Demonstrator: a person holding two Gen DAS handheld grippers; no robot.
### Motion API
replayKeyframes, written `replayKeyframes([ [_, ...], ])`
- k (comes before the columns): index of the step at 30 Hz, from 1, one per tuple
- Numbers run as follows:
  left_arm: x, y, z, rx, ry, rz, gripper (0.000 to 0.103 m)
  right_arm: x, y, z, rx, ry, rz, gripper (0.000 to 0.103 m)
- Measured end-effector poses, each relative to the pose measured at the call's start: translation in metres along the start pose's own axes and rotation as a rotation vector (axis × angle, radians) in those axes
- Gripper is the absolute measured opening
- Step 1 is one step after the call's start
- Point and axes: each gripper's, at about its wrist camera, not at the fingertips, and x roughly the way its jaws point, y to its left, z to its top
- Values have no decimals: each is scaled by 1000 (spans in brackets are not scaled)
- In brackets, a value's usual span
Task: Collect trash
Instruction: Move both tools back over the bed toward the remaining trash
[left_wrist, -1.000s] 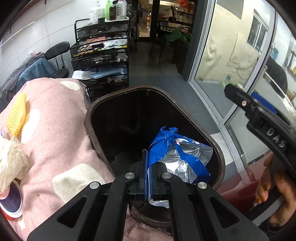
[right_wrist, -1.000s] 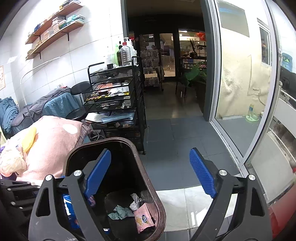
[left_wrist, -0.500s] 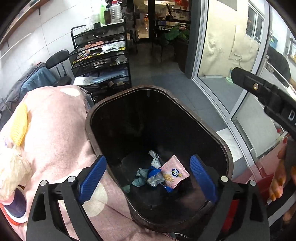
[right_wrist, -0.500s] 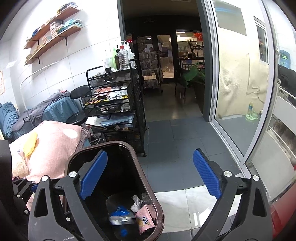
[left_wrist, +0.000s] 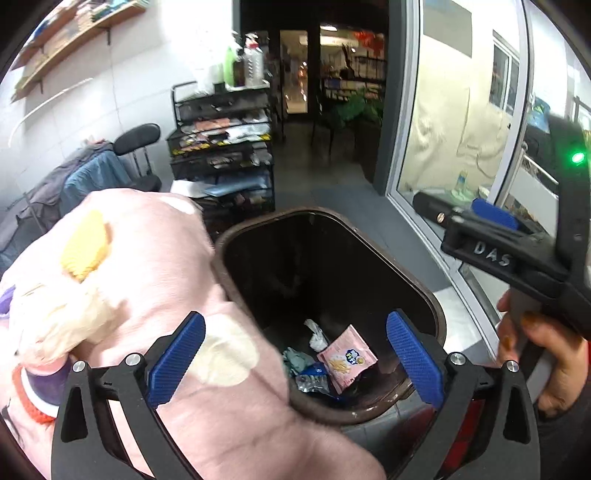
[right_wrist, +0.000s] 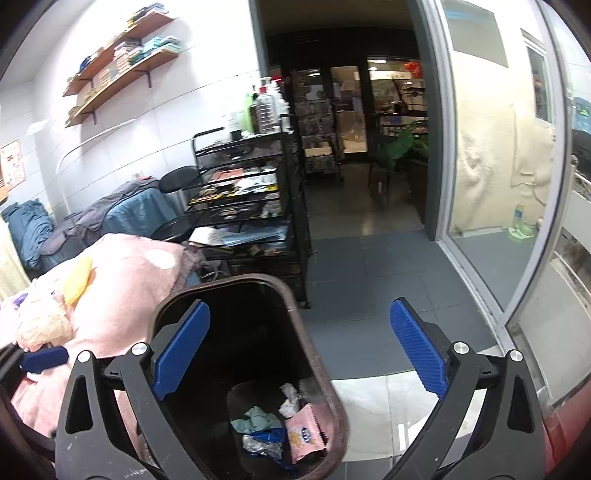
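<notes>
Bin holds pink snack pkt, blue wrapper, tissue; both grippers spread wide, empty; grey tile floor.

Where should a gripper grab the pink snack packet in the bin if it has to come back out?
Take the pink snack packet by its serrated top edge, coming straight down through the trash bin opening. It leans against the wall with that thin edge uppermost, clear of the blue wrapper.

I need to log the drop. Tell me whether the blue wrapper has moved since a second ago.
Yes. The blue wrapper left the left gripper and went down: it now lies on the bottom of the trash bin, beside the pink snack packet.
</notes>
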Motion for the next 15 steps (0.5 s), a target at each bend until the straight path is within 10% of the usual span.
replayKeyframes([
  [15,-61,83,-34,-167,-99,159,98,2,83,-17,-92,64,234,97],
])
